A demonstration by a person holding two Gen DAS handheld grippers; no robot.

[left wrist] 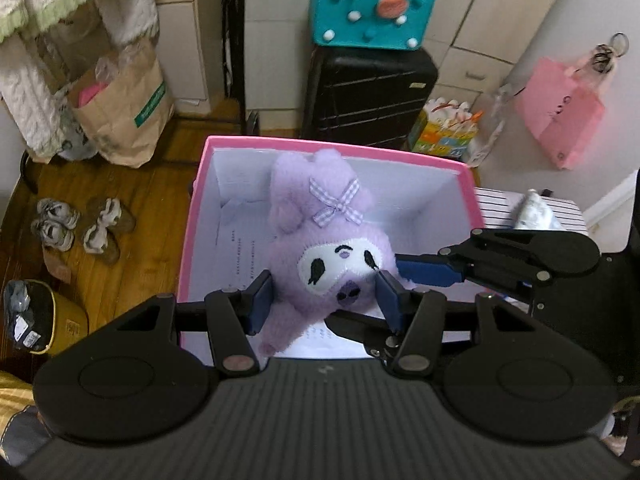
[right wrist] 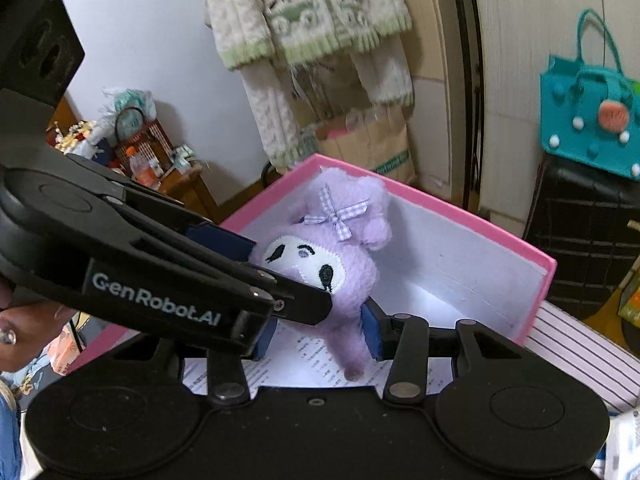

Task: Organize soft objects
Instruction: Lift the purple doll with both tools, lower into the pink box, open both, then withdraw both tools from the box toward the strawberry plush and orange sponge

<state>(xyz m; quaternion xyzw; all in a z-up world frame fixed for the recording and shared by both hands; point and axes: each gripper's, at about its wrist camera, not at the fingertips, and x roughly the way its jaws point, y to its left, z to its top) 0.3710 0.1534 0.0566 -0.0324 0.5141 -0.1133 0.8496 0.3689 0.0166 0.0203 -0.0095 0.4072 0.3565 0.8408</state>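
Observation:
A purple plush toy (left wrist: 320, 216) with a white face and a checked bow hangs over an open pink box (left wrist: 320, 146) with white inner walls. My left gripper (left wrist: 324, 304) is shut on its head, blue pads pressed on both sides. My right gripper reaches in from the right, one blue fingertip (left wrist: 424, 270) against the toy's side. In the right wrist view the plush toy (right wrist: 340, 248) hangs above the pink box (right wrist: 440, 208), its lower body between the pads of my right gripper (right wrist: 320, 336). The left gripper's arm (right wrist: 160, 280) crosses in front and hides the right gripper's left pad.
Printed paper (left wrist: 316, 336) lies on the box floor. Behind the box stands a black suitcase (left wrist: 368, 92) with a teal bag (left wrist: 372, 4) on top. A paper bag (left wrist: 124, 112) and shoes (left wrist: 76, 228) are on the wooden floor at left. Striped cloth (left wrist: 500, 204) lies at right.

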